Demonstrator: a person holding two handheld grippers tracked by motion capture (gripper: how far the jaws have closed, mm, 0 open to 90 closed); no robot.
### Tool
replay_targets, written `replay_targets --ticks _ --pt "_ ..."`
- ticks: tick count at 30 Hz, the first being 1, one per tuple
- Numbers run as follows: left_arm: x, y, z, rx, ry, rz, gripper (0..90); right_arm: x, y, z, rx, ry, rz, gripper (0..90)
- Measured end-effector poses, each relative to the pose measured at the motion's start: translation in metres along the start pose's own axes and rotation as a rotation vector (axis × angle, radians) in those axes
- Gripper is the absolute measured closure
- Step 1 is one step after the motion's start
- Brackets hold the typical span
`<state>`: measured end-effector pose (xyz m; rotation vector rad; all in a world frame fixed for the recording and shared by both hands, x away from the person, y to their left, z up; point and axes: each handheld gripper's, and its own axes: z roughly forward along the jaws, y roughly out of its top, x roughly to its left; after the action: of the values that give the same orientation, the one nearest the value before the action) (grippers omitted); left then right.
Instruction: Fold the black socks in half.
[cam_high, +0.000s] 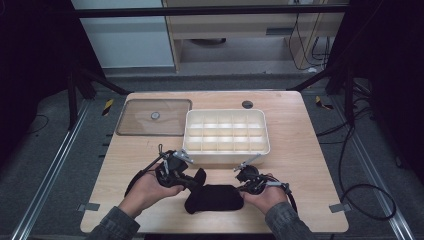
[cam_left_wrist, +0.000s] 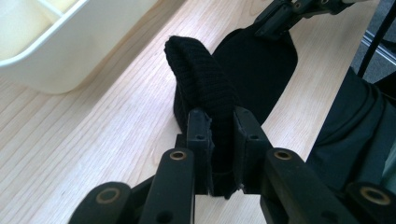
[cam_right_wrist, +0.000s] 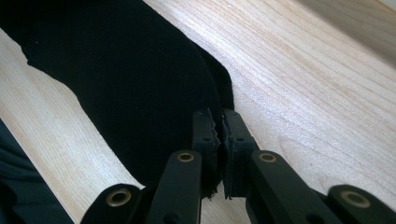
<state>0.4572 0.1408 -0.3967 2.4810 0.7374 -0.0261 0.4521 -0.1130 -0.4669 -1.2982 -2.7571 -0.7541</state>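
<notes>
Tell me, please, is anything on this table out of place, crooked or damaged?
Nothing looks damaged or spilled. The clear lid lies flat beside the white divided box, not on it, so the box stands open. The black cloth is bunched and lifted at its left end, where the left claw pinches it; the right claw grips its other edge.

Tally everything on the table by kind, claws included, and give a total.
Black socks: 1
White divided trays: 1
Clear lids: 1
Claws: 2, the left claw and the right claw, each clamped on the sock
Total: 5
</notes>
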Motion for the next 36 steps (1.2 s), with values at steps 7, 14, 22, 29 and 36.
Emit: replay_targets --ticks 7,14,22,29,36 --pt "-0.014 0.009 0.018 0.022 -0.02 0.032 78.3 0.002 -0.002 0.002 -0.009 0.02 0.02 86.0" --pt "-0.025 0.015 0.035 0.047 -0.035 0.061 78.3 0.002 -0.002 0.003 -0.017 0.029 0.025 85.8" --pt "-0.029 0.011 0.054 0.028 -0.072 0.047 78.3 0.001 -0.004 0.005 -0.031 0.034 0.032 85.8" --pt "-0.036 0.014 0.063 0.045 -0.079 0.058 78.1 0.001 -0.005 0.005 -0.032 0.031 0.018 85.5" --pt "-0.039 0.019 0.065 0.048 -0.086 0.071 77.9 0.003 -0.006 0.005 -0.042 0.036 0.025 84.3"
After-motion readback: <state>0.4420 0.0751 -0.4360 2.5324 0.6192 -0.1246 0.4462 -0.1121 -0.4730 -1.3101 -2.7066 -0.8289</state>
